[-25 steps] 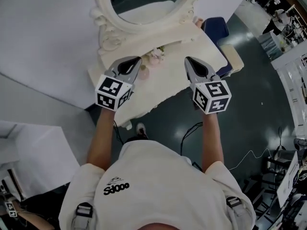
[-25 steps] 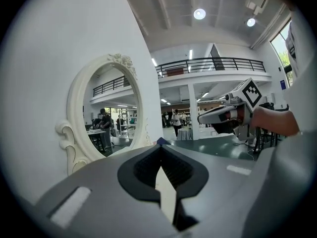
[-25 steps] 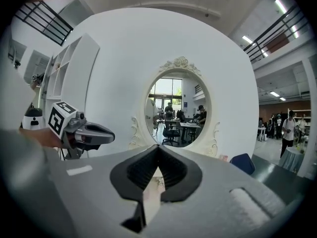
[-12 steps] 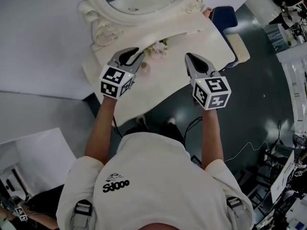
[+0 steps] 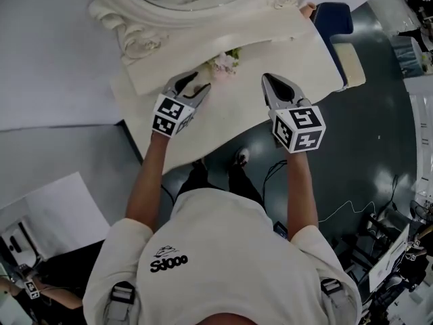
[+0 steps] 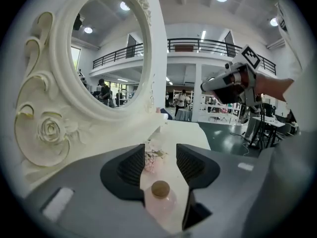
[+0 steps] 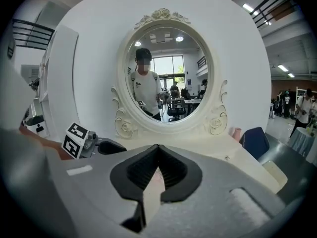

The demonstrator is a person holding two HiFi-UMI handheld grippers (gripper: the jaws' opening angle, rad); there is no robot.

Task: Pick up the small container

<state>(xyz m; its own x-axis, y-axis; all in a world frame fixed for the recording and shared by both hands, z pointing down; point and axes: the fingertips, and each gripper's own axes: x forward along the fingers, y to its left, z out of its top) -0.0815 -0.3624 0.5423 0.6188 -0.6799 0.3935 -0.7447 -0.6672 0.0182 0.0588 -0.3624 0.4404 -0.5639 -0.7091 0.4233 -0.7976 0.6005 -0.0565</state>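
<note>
Okay, your left gripper (image 6: 161, 151) is low over the white bench (image 5: 237, 110), its fingers (image 6: 190, 165) spread and opening. The small container (image 6: 159, 198) stands upright between them, back near their roots. It has a pale pink body and a round brown cap. Neither pad looks pressed on it, though whether its sides brush the fingers can't be told. Just past the left fingertips there's a small bunch of pink flowers (image 6: 154, 155) on the bench. To the left of those fingers the ornate white mirror (image 6: 99, 53) stands with a rose carved on its frame. Your right gripper (image 7: 158, 148) has its fingers pressed together at the tips with nothing between them, and it points at the mirror across bare bench top. In the head view it is held beside the left gripper, well apart from it and from the container. A dark blue chair (image 5: 333, 20) sits beyond the right fingers, off the bench end.
</note>
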